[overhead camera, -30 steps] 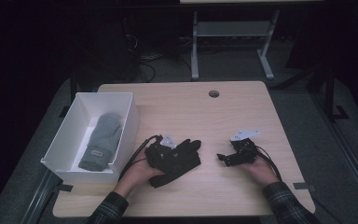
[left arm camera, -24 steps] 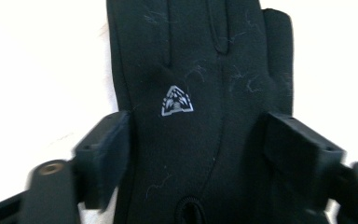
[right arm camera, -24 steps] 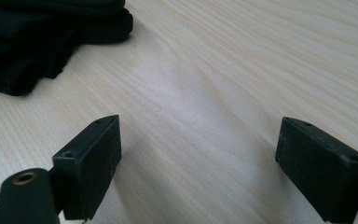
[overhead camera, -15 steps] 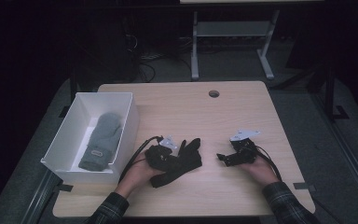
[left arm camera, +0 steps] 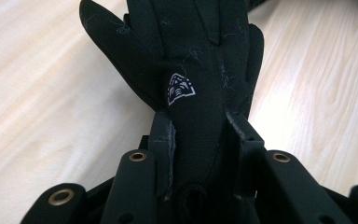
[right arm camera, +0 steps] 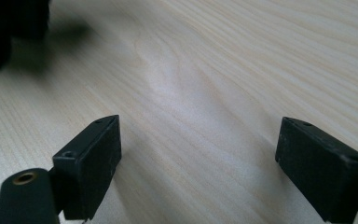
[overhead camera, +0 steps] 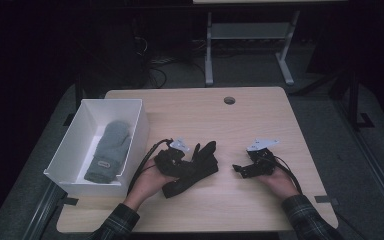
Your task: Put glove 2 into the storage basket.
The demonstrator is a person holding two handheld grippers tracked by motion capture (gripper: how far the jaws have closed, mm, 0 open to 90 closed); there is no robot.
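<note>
1. Black glove (left arm camera: 196, 88) clamped at its cuff in left claw (left arm camera: 198, 135), fingers stretched over wooden desk (overhead camera: 260, 120).
2. Right claw (right arm camera: 198, 158) spread wide, empty, low over bare desk.
3. Grey mitten (overhead camera: 107, 150) inside white box (overhead camera: 80, 117), left of glove.

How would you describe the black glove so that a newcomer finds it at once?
Start at the white box on the table's left; just right of it lies the black glove, clamped in the left tongs. Unlike the grey mitten in the box, it has separate fingers and a small white logo.
</note>
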